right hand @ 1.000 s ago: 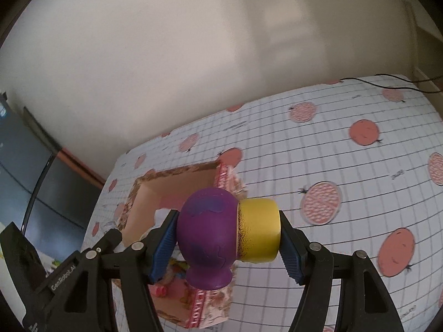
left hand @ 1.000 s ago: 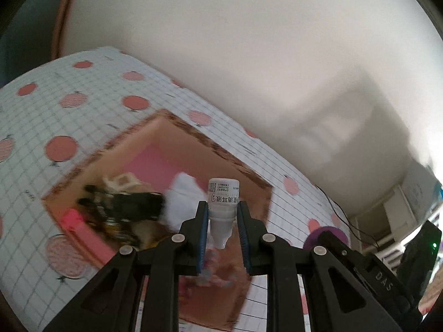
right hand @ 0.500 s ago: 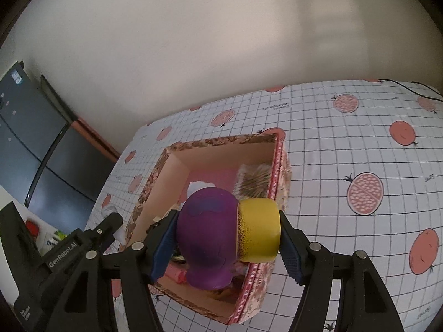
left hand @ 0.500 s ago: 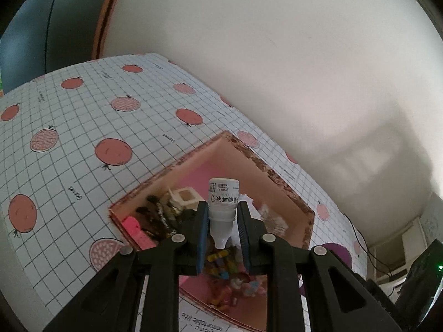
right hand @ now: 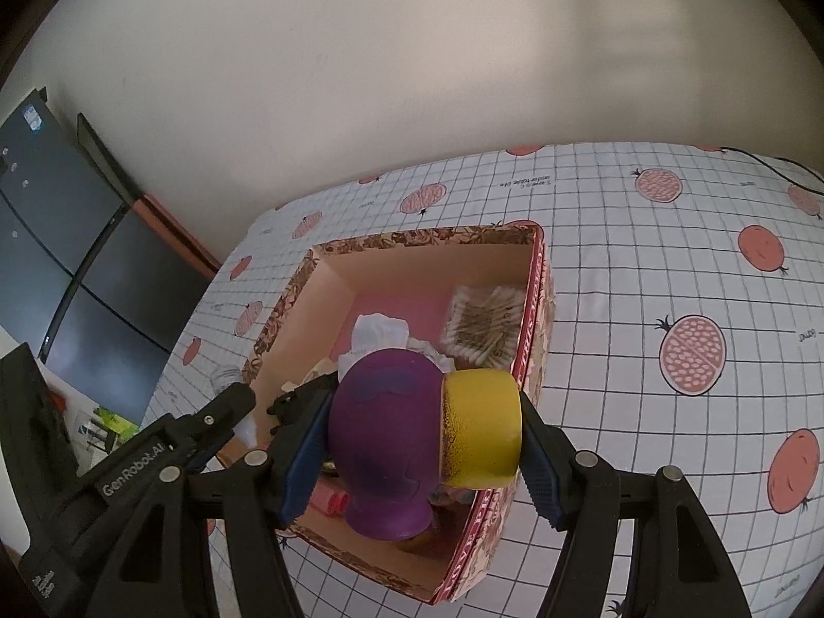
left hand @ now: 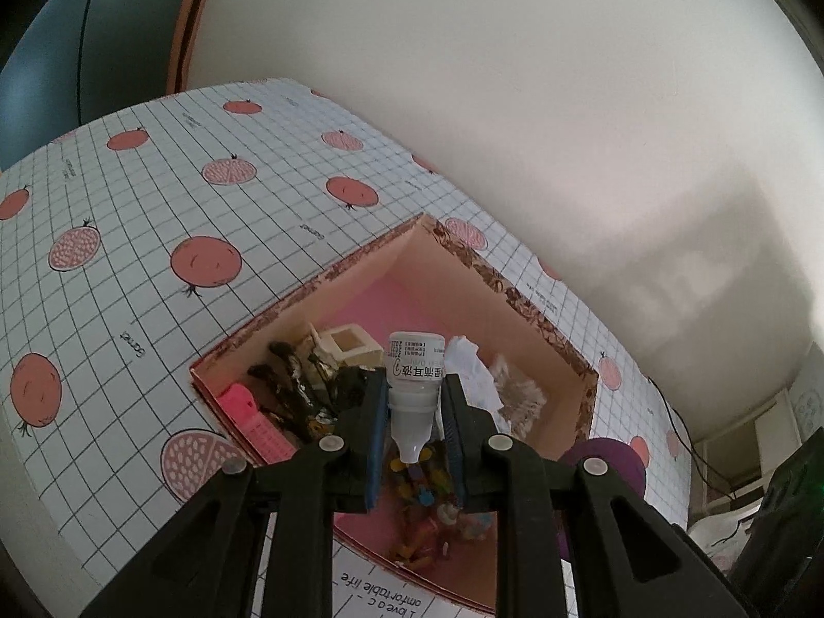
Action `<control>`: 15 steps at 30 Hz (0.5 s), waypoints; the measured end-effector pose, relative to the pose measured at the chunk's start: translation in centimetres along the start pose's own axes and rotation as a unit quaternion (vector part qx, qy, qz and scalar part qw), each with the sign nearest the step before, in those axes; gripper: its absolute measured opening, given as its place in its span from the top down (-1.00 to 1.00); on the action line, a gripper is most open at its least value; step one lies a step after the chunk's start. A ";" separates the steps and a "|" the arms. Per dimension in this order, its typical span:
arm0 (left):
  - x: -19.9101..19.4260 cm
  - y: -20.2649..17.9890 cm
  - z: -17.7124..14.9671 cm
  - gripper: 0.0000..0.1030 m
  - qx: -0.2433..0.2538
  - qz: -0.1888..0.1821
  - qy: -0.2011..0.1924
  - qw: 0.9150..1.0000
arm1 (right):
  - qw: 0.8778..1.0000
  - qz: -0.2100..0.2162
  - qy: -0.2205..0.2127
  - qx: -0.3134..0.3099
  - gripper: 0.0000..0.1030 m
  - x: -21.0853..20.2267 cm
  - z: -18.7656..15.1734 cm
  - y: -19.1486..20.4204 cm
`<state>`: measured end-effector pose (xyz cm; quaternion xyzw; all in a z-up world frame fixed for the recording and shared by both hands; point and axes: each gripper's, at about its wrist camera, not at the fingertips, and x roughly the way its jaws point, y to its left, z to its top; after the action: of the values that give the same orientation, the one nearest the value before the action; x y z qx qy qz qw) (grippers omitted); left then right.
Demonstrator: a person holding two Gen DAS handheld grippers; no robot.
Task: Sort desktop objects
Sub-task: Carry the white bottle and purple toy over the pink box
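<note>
My left gripper [left hand: 413, 414] is shut on a small white dropper bottle [left hand: 415, 386], nozzle pointing back at the camera. It hangs above an open cardboard box with a floral rim [left hand: 515, 298]. The box holds black brushes [left hand: 293, 386], a cream square holder [left hand: 350, 342], a pink piece [left hand: 255, 422], crumpled white paper [left hand: 471, 371] and small colourful bits [left hand: 422, 484]. My right gripper [right hand: 427, 438] is shut on a purple and yellow toy [right hand: 391, 427], held over the near right part of the same box [right hand: 427, 239]. A bag of cotton swabs [right hand: 484, 324] lies in its far right corner.
The box stands on a white grid tablecloth with pomegranate prints [left hand: 129, 237], against a pale wall. A dark cabinet [right hand: 77, 268] stands beyond the table's left end. A thin black cable [right hand: 772, 162] runs along the far right. The left gripper's body [right hand: 154, 458] shows beside the box.
Both grippers have travelled over the box while keeping their grips. The box now lies under the bottle in the left view and under the toy in the right view.
</note>
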<state>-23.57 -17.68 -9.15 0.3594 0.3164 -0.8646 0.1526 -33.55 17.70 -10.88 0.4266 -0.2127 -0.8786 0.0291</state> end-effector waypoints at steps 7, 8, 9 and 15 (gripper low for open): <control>0.7 0.3 -0.2 0.58 -0.007 0.007 0.013 1.000 | 1.000 0.008 0.004 -0.012 -0.36 0.1 -0.2 0.6; 0.7 0.3 -0.3 0.58 -0.008 0.009 0.013 1.000 | 1.000 0.009 0.004 -0.014 -0.36 0.1 -0.2 0.7; 0.7 0.4 -0.3 0.58 -0.008 0.010 0.013 1.000 | 1.000 0.010 0.004 -0.016 -0.36 0.1 -0.3 0.9; 0.8 0.4 -0.4 0.58 -0.011 0.018 0.014 1.000 | 1.000 0.017 0.004 -0.021 -0.36 0.0 -0.3 1.1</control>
<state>-23.73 -17.74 -10.09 0.3756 0.3216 -0.8530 0.1674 -33.45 16.56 -10.63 0.4256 -0.2012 -0.8806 0.0537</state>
